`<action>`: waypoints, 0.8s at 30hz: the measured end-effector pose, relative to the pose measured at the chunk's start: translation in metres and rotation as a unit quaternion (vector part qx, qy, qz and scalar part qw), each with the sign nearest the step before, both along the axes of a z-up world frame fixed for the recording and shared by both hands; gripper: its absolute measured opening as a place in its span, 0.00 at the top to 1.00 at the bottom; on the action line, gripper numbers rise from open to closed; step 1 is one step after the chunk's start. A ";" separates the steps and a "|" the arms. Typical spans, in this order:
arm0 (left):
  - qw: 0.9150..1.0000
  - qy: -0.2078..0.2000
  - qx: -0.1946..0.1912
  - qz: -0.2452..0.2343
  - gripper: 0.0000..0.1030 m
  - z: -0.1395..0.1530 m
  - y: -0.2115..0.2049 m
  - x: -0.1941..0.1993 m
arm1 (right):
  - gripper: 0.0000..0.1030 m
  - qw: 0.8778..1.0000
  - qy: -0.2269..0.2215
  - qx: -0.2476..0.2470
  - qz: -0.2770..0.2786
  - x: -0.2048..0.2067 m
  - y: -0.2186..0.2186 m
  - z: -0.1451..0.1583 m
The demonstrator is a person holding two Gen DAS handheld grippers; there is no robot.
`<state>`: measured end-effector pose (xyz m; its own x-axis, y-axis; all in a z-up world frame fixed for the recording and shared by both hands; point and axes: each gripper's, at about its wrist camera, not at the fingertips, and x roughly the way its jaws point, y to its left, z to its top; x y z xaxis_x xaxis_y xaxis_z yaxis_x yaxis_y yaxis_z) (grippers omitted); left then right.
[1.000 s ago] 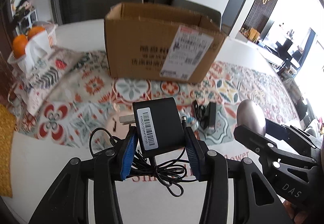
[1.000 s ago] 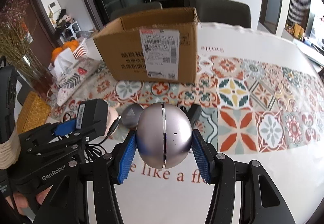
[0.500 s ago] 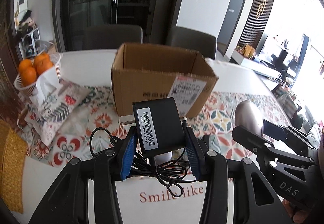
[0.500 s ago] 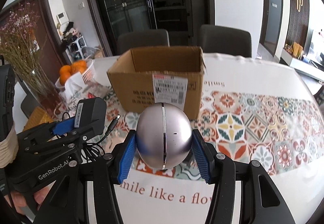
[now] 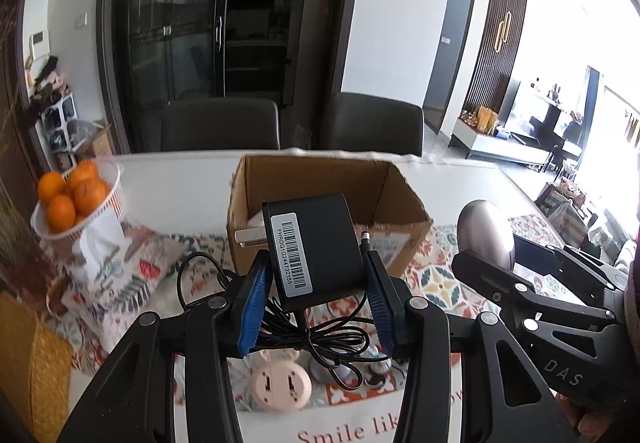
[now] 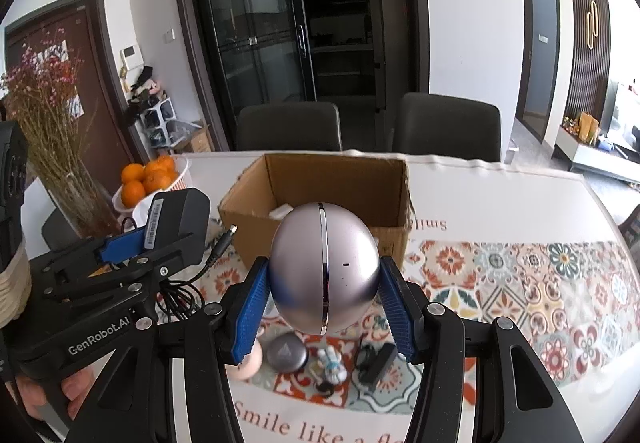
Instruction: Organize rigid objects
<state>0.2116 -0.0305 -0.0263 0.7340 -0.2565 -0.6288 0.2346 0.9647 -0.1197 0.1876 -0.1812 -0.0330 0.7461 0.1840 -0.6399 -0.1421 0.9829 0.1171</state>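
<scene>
My left gripper [image 5: 318, 291] is shut on a black power adapter [image 5: 312, 247] with a barcode label; its cord [image 5: 320, 339] dangles below. It is held above the table, in front of the open cardboard box [image 5: 320, 183]. My right gripper [image 6: 324, 295] is shut on a silver egg-shaped device [image 6: 324, 275], also raised in front of the box [image 6: 336, 171]. The silver device also shows in the left wrist view [image 5: 484, 239], and the adapter in the right wrist view [image 6: 176, 219]. Something white lies inside the box [image 6: 282, 211].
On the patterned tablecloth [image 6: 520, 283] below lie a pink round item [image 5: 280, 387], a grey disc [image 6: 286, 353], a small white figure [image 6: 332, 363] and a small black adapter [image 6: 376, 361]. A basket of oranges [image 5: 72, 199] and a vase of dried flowers [image 6: 52, 131] stand at the left. Two chairs stand behind.
Both grippers have risen with their objects, so the box's open top now shows. The small items on the table have come into view beneath them.
</scene>
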 end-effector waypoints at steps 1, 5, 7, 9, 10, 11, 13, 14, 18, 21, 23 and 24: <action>1.000 -0.004 0.002 0.000 0.56 0.003 0.000 0.004 | 0.47 1.000 -0.003 0.000 0.000 0.003 0.000 0.002; 1.000 -0.023 0.010 0.001 0.56 0.013 -0.003 0.017 | 0.47 1.000 -0.010 0.000 -0.003 0.016 -0.001 0.007; 0.999 -0.028 0.016 0.002 0.56 0.016 -0.004 0.023 | 0.47 1.000 -0.014 -0.001 -0.005 0.022 -0.001 0.009; 0.999 -0.031 0.016 0.003 0.56 0.019 -0.004 0.030 | 0.47 1.000 -0.018 -0.003 -0.006 0.029 -0.002 0.011; 0.999 -0.033 0.018 0.002 0.56 0.021 -0.004 0.034 | 0.47 1.000 -0.020 -0.003 -0.008 0.032 -0.002 0.012; 0.999 -0.034 0.020 0.002 0.56 0.022 -0.005 0.039 | 0.47 1.000 -0.021 -0.004 -0.008 0.035 -0.002 0.013; 0.999 -0.034 0.022 0.002 0.56 0.025 -0.006 0.046 | 0.47 1.000 -0.022 -0.003 -0.008 0.044 -0.003 0.016; 0.999 -0.033 0.022 0.001 0.56 0.026 -0.006 0.049 | 0.47 1.000 -0.023 -0.003 -0.007 0.047 -0.003 0.016; 0.999 -0.026 0.020 -0.001 0.56 0.028 -0.007 0.066 | 0.47 1.000 -0.024 -0.007 -0.007 0.063 -0.004 0.018; 1.000 -0.017 0.014 -0.005 0.56 0.027 -0.008 0.079 | 0.47 1.000 -0.022 -0.006 -0.006 0.072 -0.004 0.018; 1.000 -0.007 0.013 -0.009 0.56 0.025 -0.009 0.091 | 0.47 1.000 -0.017 -0.004 -0.006 0.079 -0.006 0.016; 1.000 -0.004 0.013 -0.011 0.56 0.024 -0.009 0.095 | 0.47 1.000 -0.014 -0.002 -0.006 0.084 -0.006 0.015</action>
